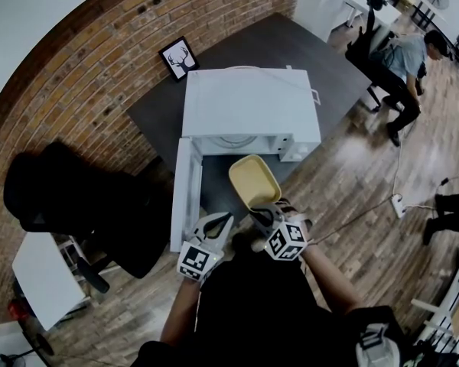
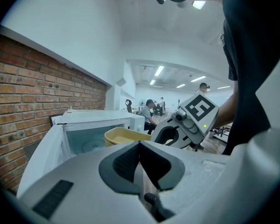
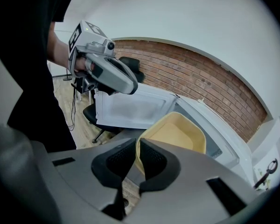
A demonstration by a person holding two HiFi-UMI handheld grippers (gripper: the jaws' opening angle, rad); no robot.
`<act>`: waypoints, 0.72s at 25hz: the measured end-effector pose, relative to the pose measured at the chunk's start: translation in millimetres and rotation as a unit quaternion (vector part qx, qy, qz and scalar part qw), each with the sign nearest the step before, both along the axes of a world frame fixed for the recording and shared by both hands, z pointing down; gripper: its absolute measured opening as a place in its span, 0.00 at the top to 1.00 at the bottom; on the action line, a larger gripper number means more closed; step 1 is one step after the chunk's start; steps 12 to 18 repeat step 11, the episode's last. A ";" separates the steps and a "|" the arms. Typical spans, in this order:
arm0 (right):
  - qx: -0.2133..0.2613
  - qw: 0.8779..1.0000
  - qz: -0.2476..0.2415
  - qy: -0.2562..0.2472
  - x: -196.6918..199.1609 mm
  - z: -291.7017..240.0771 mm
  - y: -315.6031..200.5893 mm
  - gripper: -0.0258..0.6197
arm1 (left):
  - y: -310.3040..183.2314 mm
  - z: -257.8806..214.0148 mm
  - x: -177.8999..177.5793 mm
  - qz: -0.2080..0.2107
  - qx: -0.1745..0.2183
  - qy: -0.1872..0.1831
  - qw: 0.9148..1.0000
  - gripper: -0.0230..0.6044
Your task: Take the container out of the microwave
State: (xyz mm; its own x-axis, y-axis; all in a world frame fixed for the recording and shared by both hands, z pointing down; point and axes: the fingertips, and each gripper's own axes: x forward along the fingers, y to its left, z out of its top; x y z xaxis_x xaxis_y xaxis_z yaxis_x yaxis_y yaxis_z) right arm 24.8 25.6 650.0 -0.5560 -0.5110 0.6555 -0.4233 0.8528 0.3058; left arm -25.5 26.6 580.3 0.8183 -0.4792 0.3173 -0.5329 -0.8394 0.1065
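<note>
A: Dark bench (image 1: 291, 37), white microwave (image 1: 249, 102) on it. Your head view looks down on the microwave's top.
B: Microwave door (image 1: 185, 193) stands wide open, hinged at the microwave's left side as you face it, and sticks out toward you.
A: Yellow container (image 1: 254, 180) is outside the microwave, just in front of the open cavity and right of the door.
B: Can't tell if its base touches the bench in front of the microwave.
A: Your right gripper (image 1: 264, 219) has it. The jaws are clamped on the rim farthest from the microwave, one pad inside the wall, one outside.
B: Your left gripper (image 1: 220, 224) is also in front of the microwave, just beside the right one, on the door side. Its pads are pressed together and it holds nothing.
A: Small framed deer picture (image 1: 179, 57) leans behind the microwave's back left corner, on the bench.
</note>
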 end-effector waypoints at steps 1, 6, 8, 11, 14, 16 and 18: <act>0.000 1.000 0.000 0.002 0.0 0.9 -0.6 0.92 | 0.0 0.2 -0.1 0.000 -0.001 0.000 1.000 0.96; 0.001 1.000 0.000 0.005 -2.0 1.1 -5.4 0.92 | -1.4 -2.7 -3.5 0.000 0.012 0.004 1.000 0.96; 0.001 1.000 0.000 0.005 -3.3 0.7 -7.6 0.92 | -2.1 -1.6 -6.1 -0.002 0.005 0.000 1.000 0.96; -0.001 1.000 -0.001 0.005 -4.8 1.7 -9.5 0.92 | -2.7 3.1 -10.1 -0.006 -0.013 -0.005 1.000 0.96; -0.001 1.000 -0.001 0.005 -4.8 1.7 -9.5 0.92 | -2.7 3.1 -10.1 -0.006 -0.013 -0.005 1.000 0.96; -0.001 1.000 -0.001 0.005 -4.8 1.7 -9.5 0.92 | -2.7 3.1 -10.1 -0.006 -0.013 -0.005 1.000 0.96; -0.001 1.000 -0.001 0.005 -4.8 1.7 -9.5 0.92 | -2.7 3.1 -10.1 -0.006 -0.013 -0.005 1.000 0.96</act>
